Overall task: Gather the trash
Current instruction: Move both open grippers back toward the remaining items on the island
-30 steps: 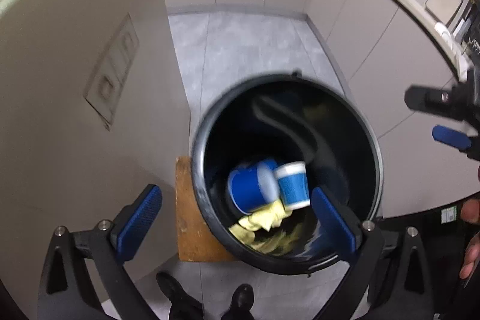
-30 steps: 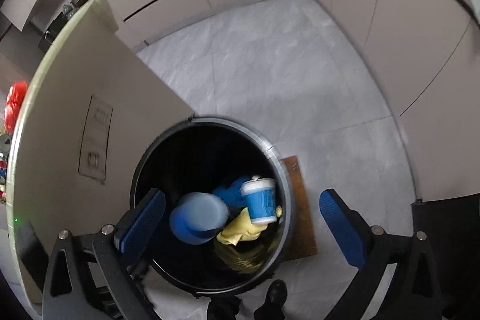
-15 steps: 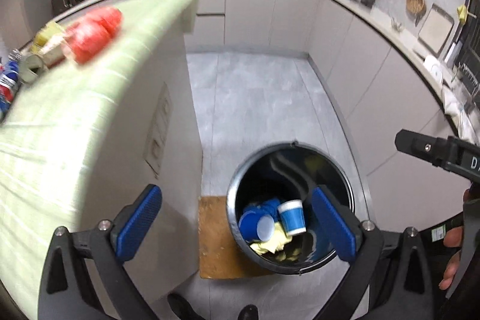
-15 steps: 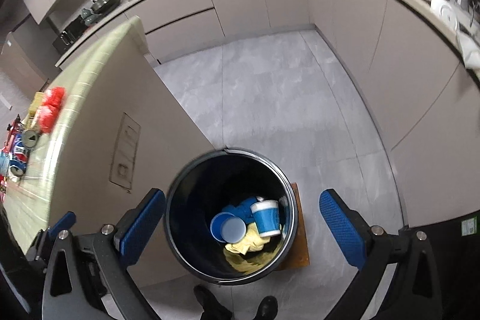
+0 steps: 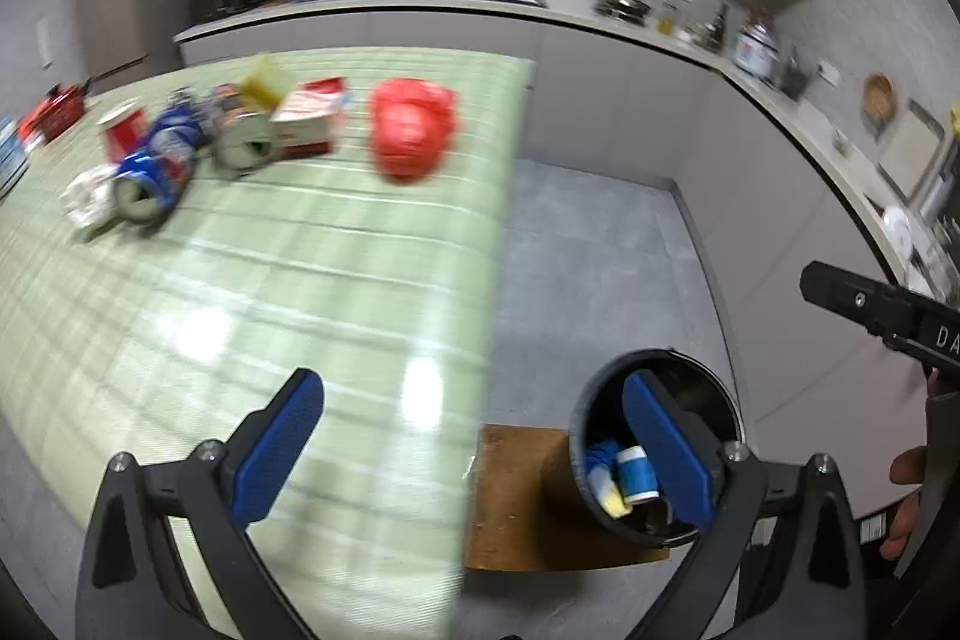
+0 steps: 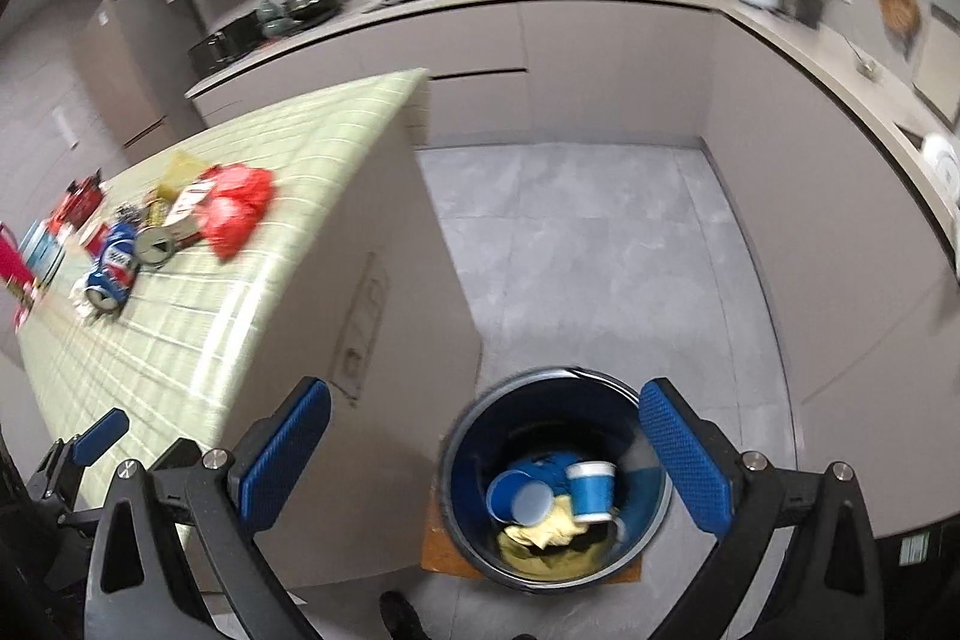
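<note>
A black round trash bin [image 6: 462, 478] stands on the floor beside the green-tiled counter [image 5: 252, 280]; it also shows in the left wrist view [image 5: 579, 436]. Inside lie blue paper cups [image 6: 591, 490] and yellow trash [image 6: 540, 535]. On the counter lie a red plastic bag [image 5: 411, 133], a red-and-white box [image 5: 309, 115], crushed blue cans [image 5: 153, 169] and a red cup [image 5: 123, 133]. My left gripper [image 5: 474, 451] is open and empty above the counter edge. My right gripper [image 6: 486, 460] is open and empty above the bin.
A brown board [image 5: 516, 502] lies under the bin. Grey cabinets [image 6: 810, 232] line the back and right walls around the grey floor [image 6: 588, 250]. The right gripper's body [image 5: 882, 316] shows at the left view's right edge. More red items [image 6: 78, 205] sit at the counter's far end.
Both grippers have risen and tilted up away from the bin. The counter top with its trash has come into view, and the bin has shrunk toward the bottom.
</note>
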`<state>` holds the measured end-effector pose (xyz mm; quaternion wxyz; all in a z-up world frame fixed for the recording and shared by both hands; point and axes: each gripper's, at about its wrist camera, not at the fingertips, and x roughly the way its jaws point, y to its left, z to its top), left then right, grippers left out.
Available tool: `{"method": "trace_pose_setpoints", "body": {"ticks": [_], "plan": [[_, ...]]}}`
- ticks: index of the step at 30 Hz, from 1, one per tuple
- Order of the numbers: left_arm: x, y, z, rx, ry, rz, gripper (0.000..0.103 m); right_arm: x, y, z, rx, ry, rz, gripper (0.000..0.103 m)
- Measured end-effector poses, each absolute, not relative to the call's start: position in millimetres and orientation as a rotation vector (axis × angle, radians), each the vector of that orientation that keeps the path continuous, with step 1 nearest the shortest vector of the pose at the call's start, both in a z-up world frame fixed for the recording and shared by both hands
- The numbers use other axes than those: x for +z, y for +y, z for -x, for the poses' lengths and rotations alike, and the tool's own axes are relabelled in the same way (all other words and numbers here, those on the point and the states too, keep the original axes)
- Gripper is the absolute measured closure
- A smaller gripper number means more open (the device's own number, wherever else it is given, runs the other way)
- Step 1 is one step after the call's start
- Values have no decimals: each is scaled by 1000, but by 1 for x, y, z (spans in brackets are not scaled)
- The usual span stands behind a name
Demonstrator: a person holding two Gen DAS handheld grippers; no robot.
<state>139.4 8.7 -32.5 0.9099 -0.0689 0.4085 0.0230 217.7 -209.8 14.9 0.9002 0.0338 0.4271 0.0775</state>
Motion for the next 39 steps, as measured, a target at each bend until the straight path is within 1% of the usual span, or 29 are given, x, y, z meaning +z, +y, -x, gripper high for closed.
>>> {"method": "trace_pose_setpoints", "body": {"ticks": [10,16,22,29,37,39], "plan": [[-19,113,-107,205,773,237,2,37,-105,-210,295,721,12,0],[-20,163,-95,304,764,252,1,37,-47,-209,380,776,84,0],[-26,206,-91,344,770,271,0,35,-14,-213,396,774,79,0],[-28,235,-100,322,755,281,1,29,16,-231,376,771,73,0],[-28,238,-154,255,750,258,1,18,29,-267,328,797,67,0],[-32,238,-170,235,759,257,4,13,33,-279,320,810,70,0]]}}
